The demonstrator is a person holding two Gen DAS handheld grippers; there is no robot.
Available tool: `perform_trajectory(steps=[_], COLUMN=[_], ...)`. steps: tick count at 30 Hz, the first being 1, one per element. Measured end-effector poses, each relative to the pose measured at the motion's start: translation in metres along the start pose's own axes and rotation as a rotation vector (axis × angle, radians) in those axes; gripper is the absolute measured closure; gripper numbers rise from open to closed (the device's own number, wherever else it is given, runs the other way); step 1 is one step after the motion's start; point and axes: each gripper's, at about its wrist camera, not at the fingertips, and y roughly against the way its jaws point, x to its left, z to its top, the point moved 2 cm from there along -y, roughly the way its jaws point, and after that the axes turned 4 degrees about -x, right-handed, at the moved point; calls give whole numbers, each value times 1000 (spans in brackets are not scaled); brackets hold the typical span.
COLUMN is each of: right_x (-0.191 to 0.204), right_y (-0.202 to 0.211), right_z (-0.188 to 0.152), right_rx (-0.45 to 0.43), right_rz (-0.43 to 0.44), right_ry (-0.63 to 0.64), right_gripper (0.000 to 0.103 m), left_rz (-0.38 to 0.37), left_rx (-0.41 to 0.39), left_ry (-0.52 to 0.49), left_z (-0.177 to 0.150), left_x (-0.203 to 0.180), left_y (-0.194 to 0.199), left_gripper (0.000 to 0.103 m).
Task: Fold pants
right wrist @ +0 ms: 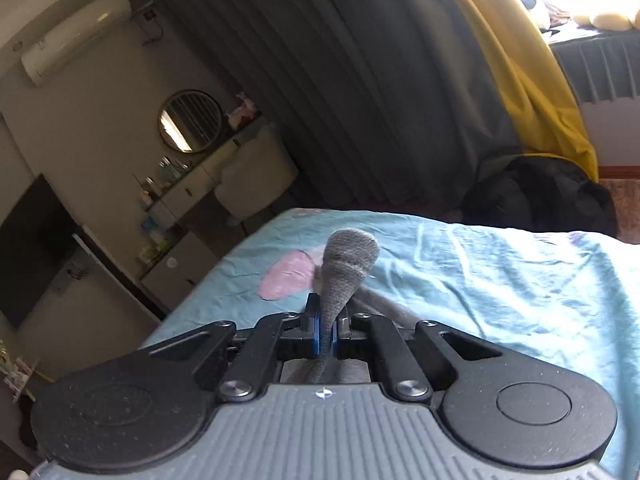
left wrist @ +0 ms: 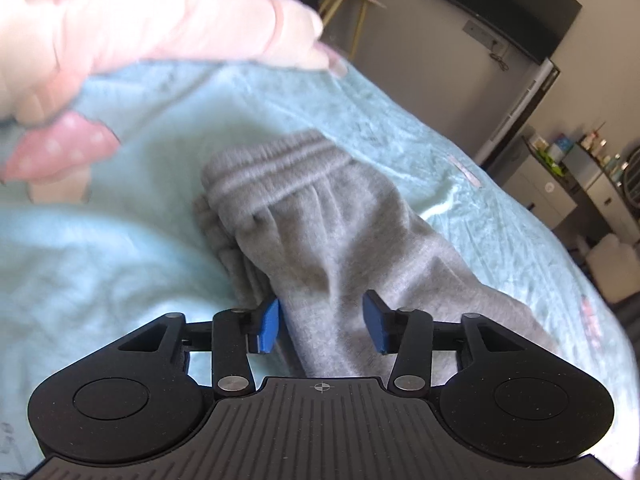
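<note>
Grey sweatpants (left wrist: 320, 208) lie bunched on a light teal bed sheet (left wrist: 120, 260), their ribbed waistband at the far end. My left gripper (left wrist: 323, 324) stands open just above them, and grey cloth runs between its blue pads (left wrist: 269, 326) without a clear pinch. In the right wrist view my right gripper (right wrist: 326, 332) is shut on a narrow fold of the pants (right wrist: 348, 260), which sticks up past the fingertips over the sheet (right wrist: 500, 280). A person's blurred hand (left wrist: 180, 20) with a pink dotted sleeve hovers at the upper left of the left wrist view.
The bed's far edge borders a tall grey cabinet (left wrist: 520, 60) and a dresser with bottles (left wrist: 580, 168). Grey curtains (right wrist: 360, 80), a yellow curtain (right wrist: 528, 92), a round mirror (right wrist: 190, 120) and a dark bag (right wrist: 540, 196) stand beyond the bed. The sheet carries a pink patch (right wrist: 288, 276).
</note>
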Motion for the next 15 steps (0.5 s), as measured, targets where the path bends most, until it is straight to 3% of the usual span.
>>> perform_trajectory(steps=[2,3,5,7,8,10,12,15], right_x=[-19,-28,-37,-27,-16,19,63,150], right_y=[-11,-9,4,15,19,22,17,-7], right_z=[-9,-10,-7,2,5,7,-1,-36], right_rx=[91,89,28,-39,-62,-90,-60,46], right_rz=[-161,-230,-321,-329,-316,-226,-110,99], right_ry=[14,12,-7,19,49,121,210,377], right_gripper=[88,85,80,80,80,80,79,76], left_rz=[35,48,63,46,28,-19,-70,-107], left_rx=[-36,-56,-93,-138,-154,-155,-118,-23], left_ry=[-35,-56,-113,-188,-229,-303,-348,-338], left_z=[1,2,3,1,-2,-12,-26,-53], left_x=[-5,-9,-22,-42,-55,-83,-109,-134], left_y=[10,15,27,36,39,39,30,7], left_gripper=[46,45,38,28,21,19,17,17])
